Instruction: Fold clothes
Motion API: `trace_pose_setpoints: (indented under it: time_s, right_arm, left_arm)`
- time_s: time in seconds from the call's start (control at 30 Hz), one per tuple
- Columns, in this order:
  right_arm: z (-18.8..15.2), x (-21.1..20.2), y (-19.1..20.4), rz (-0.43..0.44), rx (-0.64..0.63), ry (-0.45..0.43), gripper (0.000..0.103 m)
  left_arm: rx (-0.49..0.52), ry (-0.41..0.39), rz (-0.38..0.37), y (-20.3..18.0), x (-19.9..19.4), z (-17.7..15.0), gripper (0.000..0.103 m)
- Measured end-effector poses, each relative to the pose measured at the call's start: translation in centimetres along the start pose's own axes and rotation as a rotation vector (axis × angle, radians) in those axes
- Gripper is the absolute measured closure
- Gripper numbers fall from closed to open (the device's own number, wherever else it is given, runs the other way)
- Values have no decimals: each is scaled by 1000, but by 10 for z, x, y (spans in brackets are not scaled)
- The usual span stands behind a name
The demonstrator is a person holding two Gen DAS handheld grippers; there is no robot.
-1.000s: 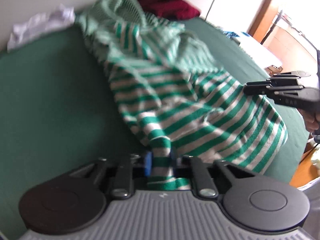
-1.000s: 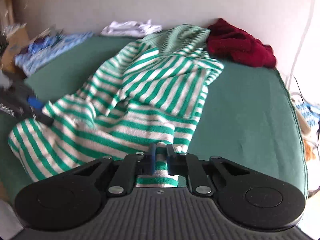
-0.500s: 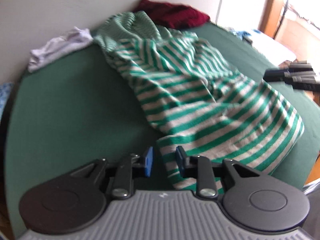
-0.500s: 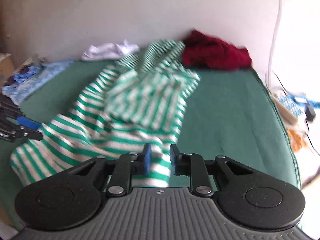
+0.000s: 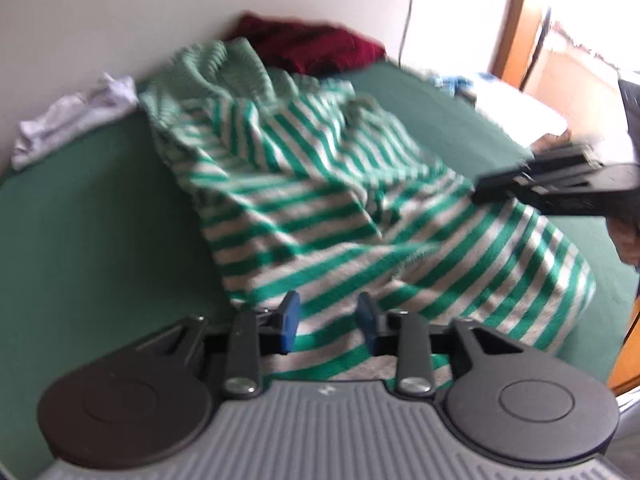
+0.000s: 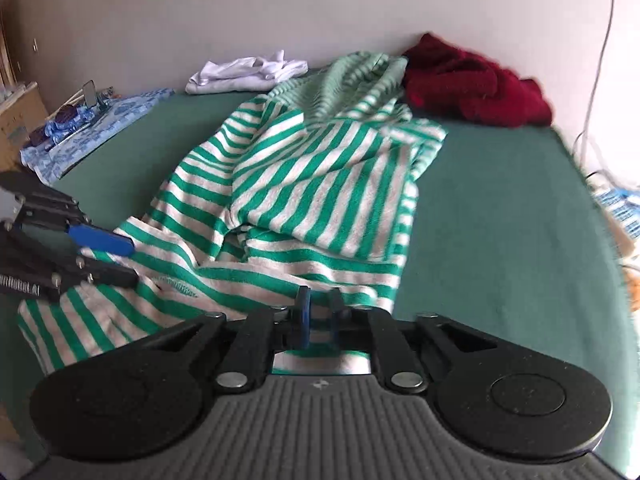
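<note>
Green-sheeted bed (image 6: 500, 216) carries everything. Striped garment (image 6: 320, 200), green and off-white, lies crumpled in a diagonal band from the wall edge down to the near edge, bunched and partly doubled over itself, a paler fine-striped part (image 6: 352, 80) at the wall end. Dark red garment (image 6: 476, 80) is heaped at the wall edge, touching the striped one's far end. White garment (image 6: 244, 74) also sits on the wall edge, on the other side of the striped one.

Only the right wrist view shows the blue patterned cloth (image 6: 92, 120) at the bed's left edge with small items on it, and a cardboard box (image 6: 18, 128) beyond. Only the left wrist view shows the bright doorway (image 5: 560, 40) and a white surface (image 5: 516, 108) past the bed's far side, plus part of the hand (image 5: 628, 236) holding the other tool.

Bare sheet lies open on both sides of the striped band.

Left gripper (image 5: 328, 322): jaws have just been opening, pads apart, hem below them, not pinched. Right gripper (image 6: 318, 316): jaws opened, then have just been closing back a little; narrow gap, striped hem between the pads, contact can't be told.
</note>
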State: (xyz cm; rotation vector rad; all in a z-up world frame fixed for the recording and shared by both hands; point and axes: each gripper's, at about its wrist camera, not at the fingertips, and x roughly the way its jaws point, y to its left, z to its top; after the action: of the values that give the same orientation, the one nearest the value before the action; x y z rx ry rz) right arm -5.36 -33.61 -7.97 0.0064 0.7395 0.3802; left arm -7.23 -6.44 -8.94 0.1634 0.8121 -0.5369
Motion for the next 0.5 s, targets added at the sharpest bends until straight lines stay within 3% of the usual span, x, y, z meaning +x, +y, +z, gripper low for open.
trace_pose_setpoints:
  time_s: [0.1, 0.17, 0.27, 0.33, 0.4, 0.5]
  right_arm:
    - [-10, -27, -3, 99, 55, 31, 85]
    - [-20, -32, 1, 175, 95, 110, 84]
    - [-38, -31, -1, 43, 84, 142, 84]
    - [-45, -35, -12, -24, 137, 149, 82]
    - [-47, -50, -18, 8, 194, 143, 76]
    - [-48, -74, -14, 90, 215, 127, 69]
  left_arm:
    - [-6, -10, -61, 1, -24, -4, 74]
    - [-30, 8, -128, -3, -26, -12, 70]
    - [-26, 103, -109, -11, -10, -32, 71]
    - [-23, 78, -99, -12, -14, -44, 69]
    - [-6, 105, -88, -13, -23, -45, 69]
    - [-44, 79, -132, -7, -47, -42, 67]
